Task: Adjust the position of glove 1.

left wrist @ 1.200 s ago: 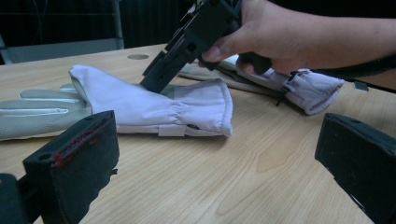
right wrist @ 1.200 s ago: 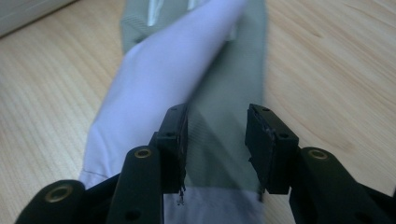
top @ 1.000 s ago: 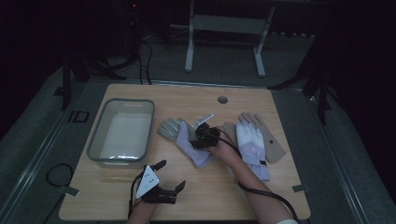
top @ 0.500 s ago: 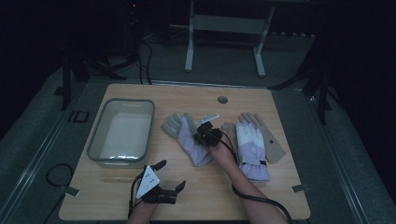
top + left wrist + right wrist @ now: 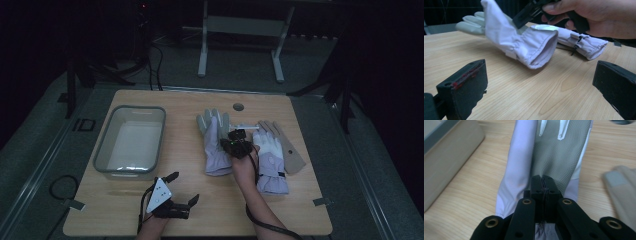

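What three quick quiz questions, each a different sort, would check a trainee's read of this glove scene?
1. True or false: the right gripper has its fingers shut on the left glove.
2. Which is lifted off the table at its cuff end? A) the left glove B) the right glove C) the grey bin
3. Fill in: the left gripper rests near the table's front edge with its fingers ____.

Key:
1. True; the fabric is pinched near the cuff.
2. A
3. open, with nothing between them
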